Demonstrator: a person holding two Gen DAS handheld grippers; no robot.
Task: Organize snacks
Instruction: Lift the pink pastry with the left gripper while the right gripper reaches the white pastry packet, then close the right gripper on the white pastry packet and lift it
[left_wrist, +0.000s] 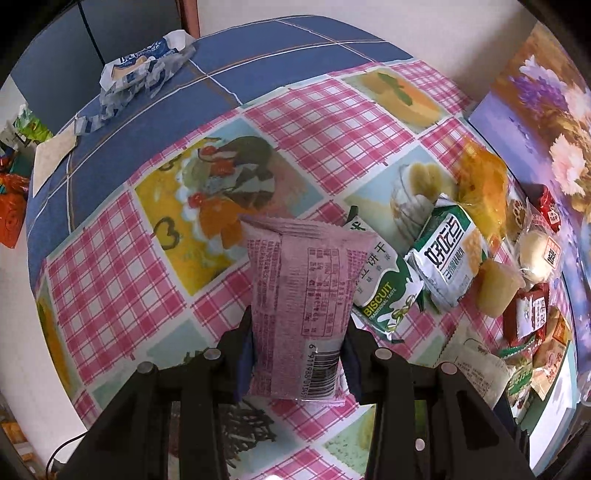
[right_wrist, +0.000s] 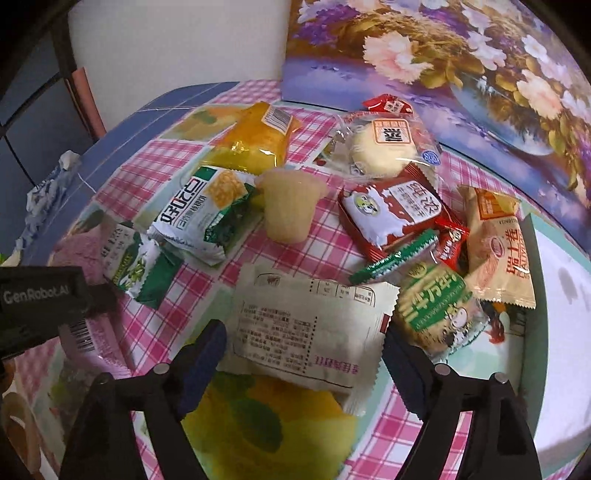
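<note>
While clamped, left hand-held gripper (left_wrist: 297, 341) holds pink packet (left_wrist: 301, 291).

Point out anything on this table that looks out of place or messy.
A crumpled, torn-open blue-and-white wrapper lies alone on the blue cloth at the far edge, apart from the sealed snacks. The jelly cup lies tipped on its side.

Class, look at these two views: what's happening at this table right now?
A person is sorting snacks with handheld tongs. The left tongs are shut on a pink snack packet, held above the checked tablecloth. The right tongs are open, with a cream packet lying printed back up between the fingers, not yet gripped. Other snacks remain in a loose pile beyond, including a jelly cup and a green-and-white biscuit pack.
</note>
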